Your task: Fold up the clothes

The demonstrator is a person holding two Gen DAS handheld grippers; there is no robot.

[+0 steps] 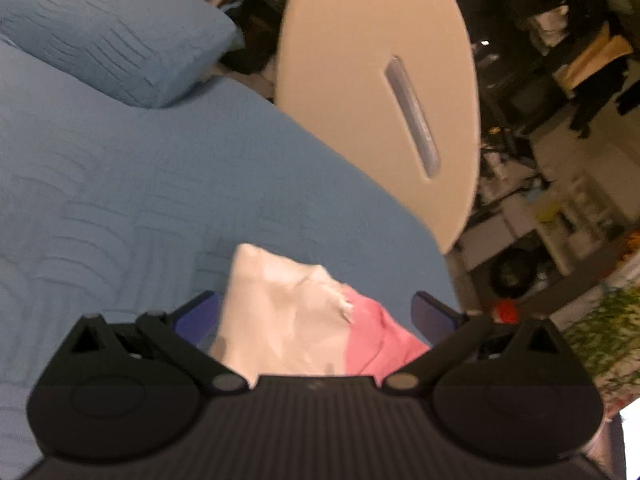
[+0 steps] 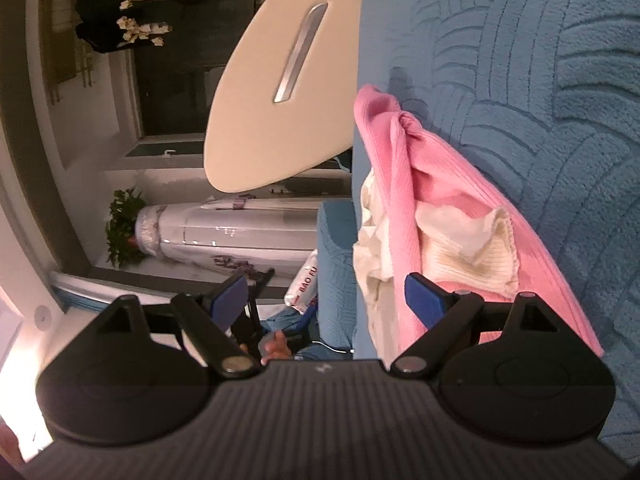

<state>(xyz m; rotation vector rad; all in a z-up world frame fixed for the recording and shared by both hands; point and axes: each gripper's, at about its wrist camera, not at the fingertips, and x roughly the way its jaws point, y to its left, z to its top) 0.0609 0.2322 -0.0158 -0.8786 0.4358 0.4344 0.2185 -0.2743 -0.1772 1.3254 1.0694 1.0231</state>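
- The pink-and-cream garment [image 2: 436, 216] lies on the blue quilted bed [image 1: 120, 208], close to the bed's edge on the side facing the pale rounded panel [image 1: 372, 92] with a metal handle.
- In the right wrist view the garment is bunched rather than flat: a pink ribbed layer is twisted into a knot-like gather at its far end, and cream knit shows through in crumpled pockets, some of it spilling over the bed's edge.
- The left gripper [image 1: 316, 312] has its jaws spread wide, with the garment's cream and pink cloth showing between them; neither blue pad presses on it, so nothing is gripped.
- The right gripper [image 2: 328, 296] also has its jaws spread and empty; one pad sits in front of the pink cloth near the bed's edge, the other hangs out over the floor beyond the bed.
- Judging by the heap, folding appears barely begun or not begun: no clean edge, crease or squared stack is visible.
- What likely remains: take hold of the garment, spread it flat on the bed away from the edge, then fold it in stages.
- A blue pillow [image 1: 116, 36] rests further up the bed, well apart from the garment.
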